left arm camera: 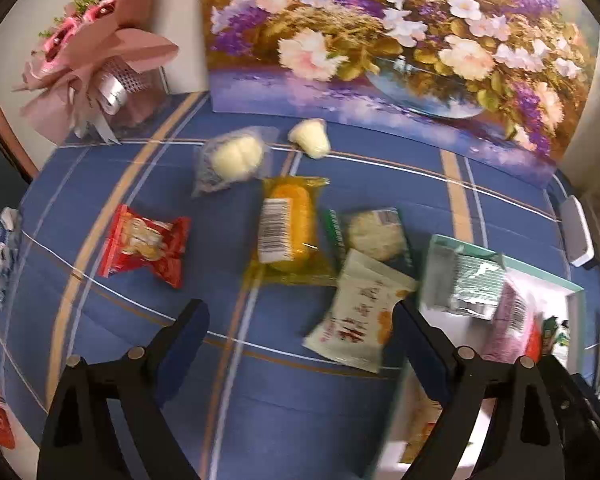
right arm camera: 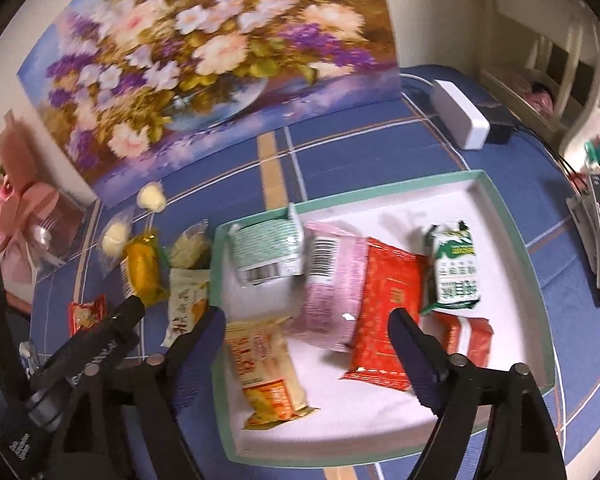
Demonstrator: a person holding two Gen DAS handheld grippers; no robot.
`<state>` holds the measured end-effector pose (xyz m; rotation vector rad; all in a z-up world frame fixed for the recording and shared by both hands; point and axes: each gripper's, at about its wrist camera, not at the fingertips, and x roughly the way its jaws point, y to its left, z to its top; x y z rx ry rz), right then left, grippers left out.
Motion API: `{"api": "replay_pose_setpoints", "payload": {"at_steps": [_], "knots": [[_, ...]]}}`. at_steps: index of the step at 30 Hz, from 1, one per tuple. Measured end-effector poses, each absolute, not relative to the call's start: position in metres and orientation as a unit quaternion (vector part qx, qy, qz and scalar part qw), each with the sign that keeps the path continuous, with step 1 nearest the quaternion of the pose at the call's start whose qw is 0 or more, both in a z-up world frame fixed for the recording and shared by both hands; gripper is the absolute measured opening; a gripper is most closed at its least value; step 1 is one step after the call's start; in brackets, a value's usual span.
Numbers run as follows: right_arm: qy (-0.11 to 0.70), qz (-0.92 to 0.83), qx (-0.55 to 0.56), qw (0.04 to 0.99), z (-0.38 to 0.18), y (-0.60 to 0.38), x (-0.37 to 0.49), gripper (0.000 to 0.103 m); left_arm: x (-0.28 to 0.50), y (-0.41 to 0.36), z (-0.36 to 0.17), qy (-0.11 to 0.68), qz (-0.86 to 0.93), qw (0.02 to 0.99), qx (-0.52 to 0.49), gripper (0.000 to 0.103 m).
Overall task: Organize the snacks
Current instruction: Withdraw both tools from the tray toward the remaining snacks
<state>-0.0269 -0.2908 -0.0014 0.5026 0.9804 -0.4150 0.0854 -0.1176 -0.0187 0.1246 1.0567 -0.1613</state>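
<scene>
Basically both grippers were spread wide and empty: left gripper over the tablecloth, right gripper over the tray. Loose snacks lay at 12 o'clock of the left gripper, tray packets at 12 o'clock of the right.

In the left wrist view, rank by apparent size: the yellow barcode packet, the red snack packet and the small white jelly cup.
1. Yellow barcode packet
2. Red snack packet, slightly smaller
3. White jelly cup, though it lies farthest from the camera

The left hand-held gripper pointed steeply downward, its jaws spread wide with nothing between them. The right hand-held gripper tilted down likewise, jaws wide apart and gripping nothing. Both fingers showed dark blue pads.
</scene>
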Motion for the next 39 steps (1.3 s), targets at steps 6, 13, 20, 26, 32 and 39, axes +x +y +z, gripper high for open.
{"api": "replay_pose_setpoints", "payload": {"at_steps": [6,13,20,26,32,39], "knots": [[0.461,-0.186,0.222,0.839,0.002,-0.274,-0.021,0.090,0.090,-0.096,-0.012,0.488,-0.048,0.869,0.068,0.102],[0.451,-0.163,0.209,0.852,0.007,-0.254,-0.013,0.103,0.101,-0.057,0.003,0.470,-0.001,0.881,0.059,0.102],[0.458,-0.151,0.199,0.853,0.007,-0.235,-0.003,0.103,0.105,-0.023,0.013,0.461,0.018,0.887,0.032,0.102],[0.464,-0.128,0.195,0.855,0.007,-0.210,0.009,0.103,0.107,-0.001,0.016,0.461,0.028,0.887,0.018,0.102],[0.466,-0.109,0.188,0.858,0.007,-0.186,0.019,0.103,0.108,0.026,0.019,0.460,0.039,0.887,-0.003,0.102],[0.473,-0.091,0.187,0.856,-0.001,-0.168,0.031,0.103,0.113,0.057,0.015,0.468,0.052,0.882,-0.039,0.102]]}}
